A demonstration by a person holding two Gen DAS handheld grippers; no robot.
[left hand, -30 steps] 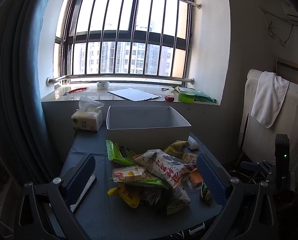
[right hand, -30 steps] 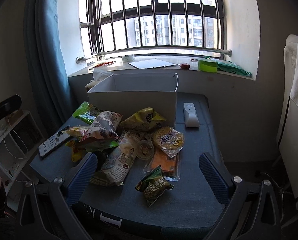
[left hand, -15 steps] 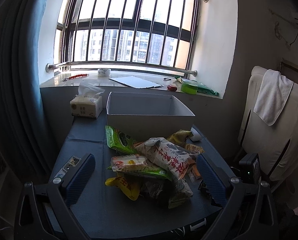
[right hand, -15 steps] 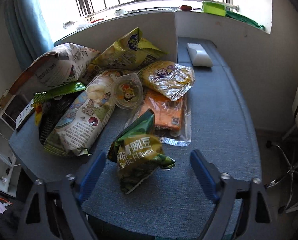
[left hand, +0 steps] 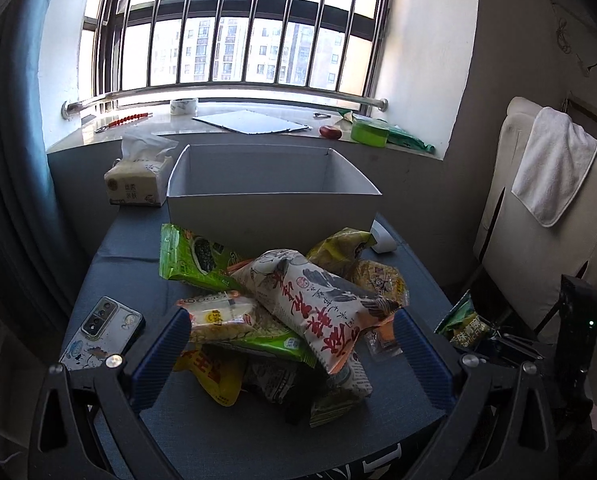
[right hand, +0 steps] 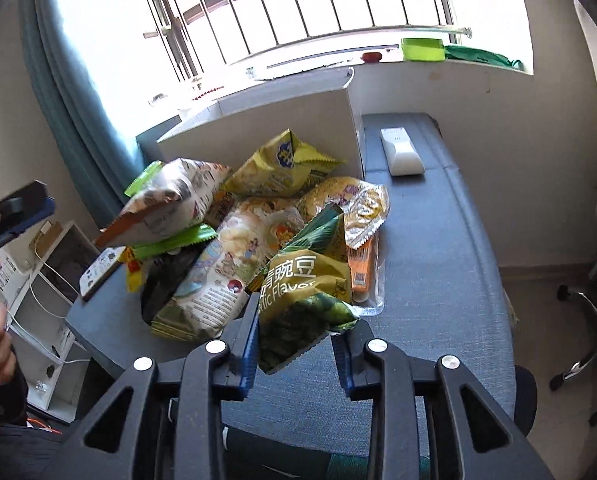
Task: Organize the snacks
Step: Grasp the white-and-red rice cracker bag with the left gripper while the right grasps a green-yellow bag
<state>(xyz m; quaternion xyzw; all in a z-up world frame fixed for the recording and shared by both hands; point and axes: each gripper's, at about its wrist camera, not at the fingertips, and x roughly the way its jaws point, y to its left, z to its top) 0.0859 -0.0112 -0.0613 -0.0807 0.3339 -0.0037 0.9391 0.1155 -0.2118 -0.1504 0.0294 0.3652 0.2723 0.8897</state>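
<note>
Snacks lie heaped on the blue table (left hand: 110, 240), directly in front of the white cardboard box (left hand: 272, 208), which stands open-topped at the table's 12 o'clock end, against the wall under the window sill. Right gripper (right hand: 296, 334): its jaws have just been closing and now clamp the green pea bag (right hand: 304, 300) between the blue pads, the bag's lower half pinched and its top fanning up toward 12 o'clock; in the left wrist view the same bag hangs off the table's 3 o'clock edge. Left gripper (left hand: 290, 344): jaws spread wide and gripping nothing, straddling the pile, with the white-and-red bag (left hand: 318, 308) lying diagonally between the pads on top of a green-edged cracker pack (left hand: 234, 326) and a yellow bag (left hand: 214, 376). A green seaweed pack (left hand: 190, 260) leans at 11 o'clock of the pile, just before the box's front wall. A phone (left hand: 102, 332) lies at 9 o'clock of the pile, near the table's left edge, beside the left pad. A tissue pack (left hand: 138, 180) stands at the box's left; a white remote (right hand: 400, 152) lies at its right. Open table surface shows at 3 o'clock of the pile in the right wrist view, running back to the wall, and at 6 o'clock between the pile and the near edge
</note>
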